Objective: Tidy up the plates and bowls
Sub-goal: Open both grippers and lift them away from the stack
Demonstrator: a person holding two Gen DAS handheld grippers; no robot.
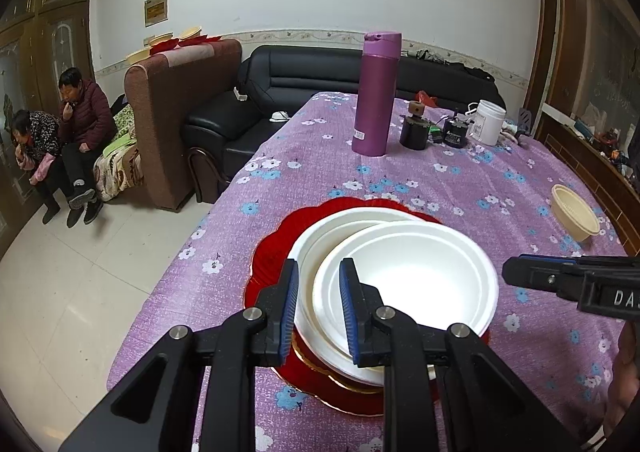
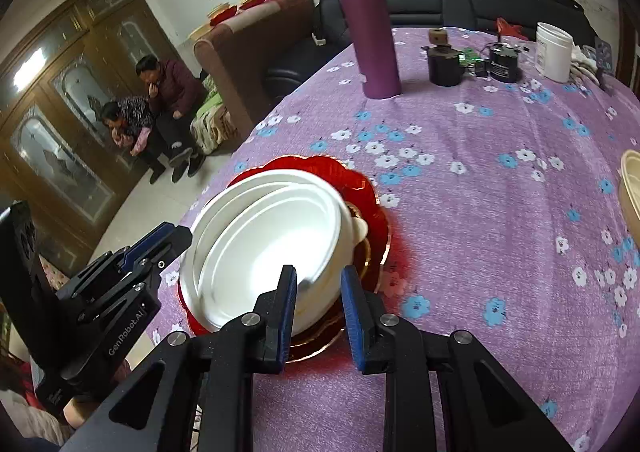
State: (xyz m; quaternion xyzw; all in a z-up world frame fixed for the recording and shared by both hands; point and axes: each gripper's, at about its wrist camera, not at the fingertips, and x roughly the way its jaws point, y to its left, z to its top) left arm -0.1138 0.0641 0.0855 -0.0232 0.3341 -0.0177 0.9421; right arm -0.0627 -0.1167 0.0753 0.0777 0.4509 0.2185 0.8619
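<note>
Resting on one red plate (image 1: 272,252): two white bowls (image 1: 416,276).

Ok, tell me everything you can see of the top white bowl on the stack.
The top white bowl is a matte, disposable-looking round bowl with a wide flat rim and an empty, brightly lit hollow. It sits upright but shifted off-centre on a larger white plate, which rests on a red scalloped plate with a gold edge on the floral tablecloth. The bowl's rim lies between the pads of each tool; whether they touch it is unclear.

Two white bowls (image 1: 404,276), one red plate (image 1: 276,252), one beige bowl (image 1: 574,211), one purple flask (image 1: 376,91), one white jar (image 1: 489,121), two grippers (image 1: 319,308).
</note>
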